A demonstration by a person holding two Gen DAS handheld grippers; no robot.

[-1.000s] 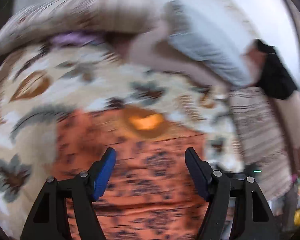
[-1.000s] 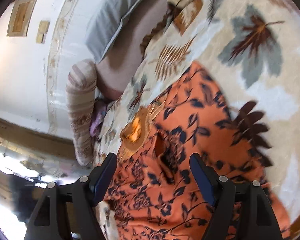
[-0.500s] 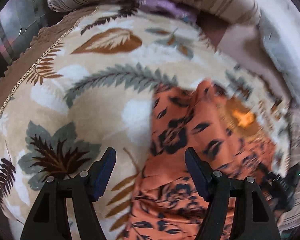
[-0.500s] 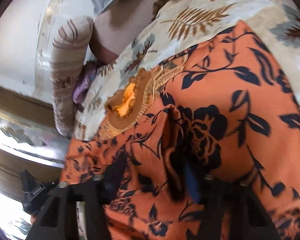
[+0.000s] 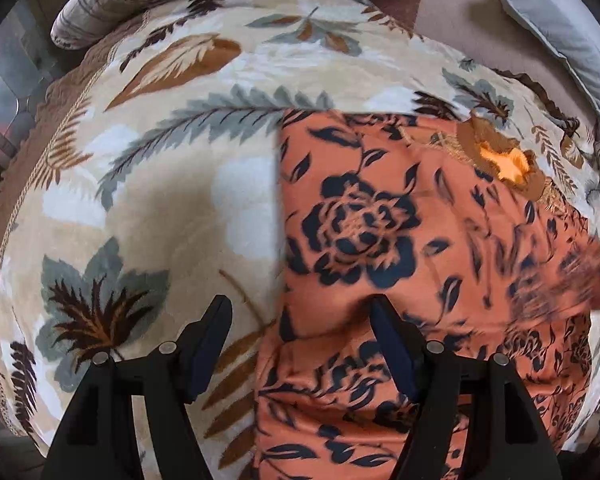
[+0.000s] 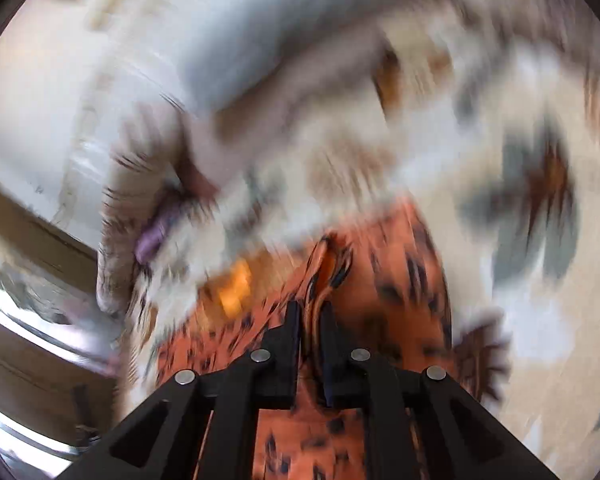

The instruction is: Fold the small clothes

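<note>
Two grippers observed. My left gripper point(image 5: 300, 320) stands wide open over the left edge of the orange garment point(image 5: 400, 220), one finger above the blanket point(image 5: 160, 180), the other above the cloth, gripping nothing. My right gripper point(image 6: 310, 312) has just been closing and is pinched tight on a raised fold of that garment. Garment lies on the leaf-print blanket; beyond it, a grey pillow point(image 5: 560, 32). Right view is blurred.

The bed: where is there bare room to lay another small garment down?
Left of the orange dress, the leaf-patterned blanket lies bare out to its brown border. The head end is crowded with pillows, and the dress fills the right.
</note>
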